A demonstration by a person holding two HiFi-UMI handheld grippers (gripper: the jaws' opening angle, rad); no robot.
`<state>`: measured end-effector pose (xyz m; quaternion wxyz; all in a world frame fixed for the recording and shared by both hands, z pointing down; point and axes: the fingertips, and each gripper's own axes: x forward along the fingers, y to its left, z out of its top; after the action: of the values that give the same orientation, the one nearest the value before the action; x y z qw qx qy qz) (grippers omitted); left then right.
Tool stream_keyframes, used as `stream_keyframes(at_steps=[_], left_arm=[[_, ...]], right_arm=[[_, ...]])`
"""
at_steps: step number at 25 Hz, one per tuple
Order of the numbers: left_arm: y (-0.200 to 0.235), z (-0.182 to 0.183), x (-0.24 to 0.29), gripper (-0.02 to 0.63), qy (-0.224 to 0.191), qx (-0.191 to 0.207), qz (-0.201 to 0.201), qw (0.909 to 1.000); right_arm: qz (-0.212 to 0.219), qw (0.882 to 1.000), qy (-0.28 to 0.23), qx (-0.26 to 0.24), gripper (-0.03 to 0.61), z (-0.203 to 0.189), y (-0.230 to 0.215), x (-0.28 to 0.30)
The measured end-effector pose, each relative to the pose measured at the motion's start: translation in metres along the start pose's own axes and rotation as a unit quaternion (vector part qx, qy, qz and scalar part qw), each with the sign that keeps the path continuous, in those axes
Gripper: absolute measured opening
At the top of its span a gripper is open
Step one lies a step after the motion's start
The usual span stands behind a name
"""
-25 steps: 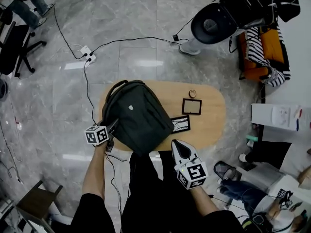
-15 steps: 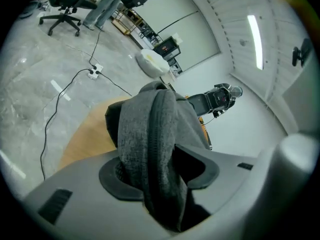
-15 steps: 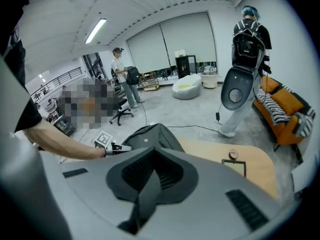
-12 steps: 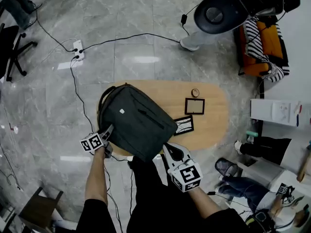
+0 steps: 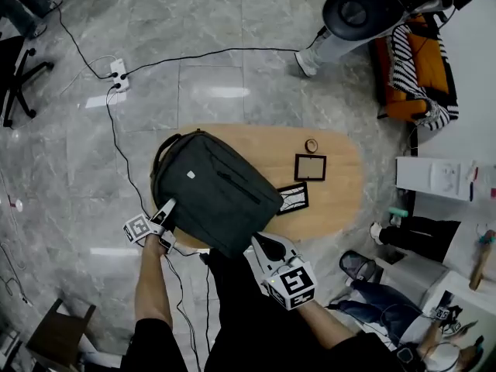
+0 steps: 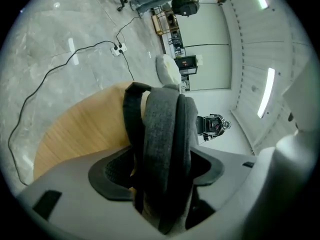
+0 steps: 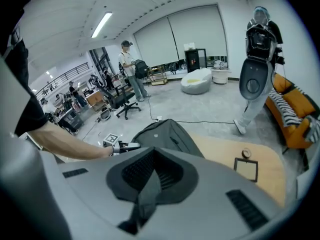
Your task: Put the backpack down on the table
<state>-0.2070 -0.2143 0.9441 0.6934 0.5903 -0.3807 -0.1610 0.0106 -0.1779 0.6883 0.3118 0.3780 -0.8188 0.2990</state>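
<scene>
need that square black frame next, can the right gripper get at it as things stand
Probably not yet: the right gripper is shut on a strap of the backpack. Once it lets go, the frame lies in the open beside it.

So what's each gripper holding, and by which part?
The right gripper pinches a thin backpack strap. The left gripper has just been opening its jaws, the padded shoulder strap between them.

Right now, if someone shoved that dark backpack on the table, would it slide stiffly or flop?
Probably flop: the backpack is soft fabric slumped on the table. Its padded strap bends limply, so lifting there would likely leave the bag dangling. It seems to overhang the near edge, so a push might tip it off.
</scene>
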Motion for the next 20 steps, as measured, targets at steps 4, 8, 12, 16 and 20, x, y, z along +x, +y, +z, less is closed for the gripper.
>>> stream_keyframes(at_steps=[4, 8, 12, 16, 20], left_arm=[[0.002, 0.000, -0.026, 0.293, -0.017, 0.049, 0.044, 0.9977], [-0.011, -0.003, -0.052, 0.227, -0.032, 0.095, 0.085, 0.9913], [-0.043, 0.007, -0.077, 0.041, -0.086, 0.170, 0.127, 0.9733], [-0.117, 0.003, -0.086, 0.020, -0.111, 0.229, 0.112, 0.9604], [-0.186, -0.017, -0.081, 0.014, -0.104, 0.295, 0.106, 0.9440]], right_arm=[[0.004, 1.000, -0.002, 0.014, 0.011, -0.001, 0.006, -0.001], [-0.011, 0.999, -0.007, 0.034, 0.011, 0.011, 0.001, -0.006], [-0.004, 0.999, -0.026, 0.033, 0.011, 0.032, 0.004, -0.017], [-0.005, 0.999, -0.042, 0.027, 0.011, 0.049, 0.008, -0.035], [0.004, 0.998, -0.063, 0.015, 0.011, 0.064, 0.009, -0.051]])
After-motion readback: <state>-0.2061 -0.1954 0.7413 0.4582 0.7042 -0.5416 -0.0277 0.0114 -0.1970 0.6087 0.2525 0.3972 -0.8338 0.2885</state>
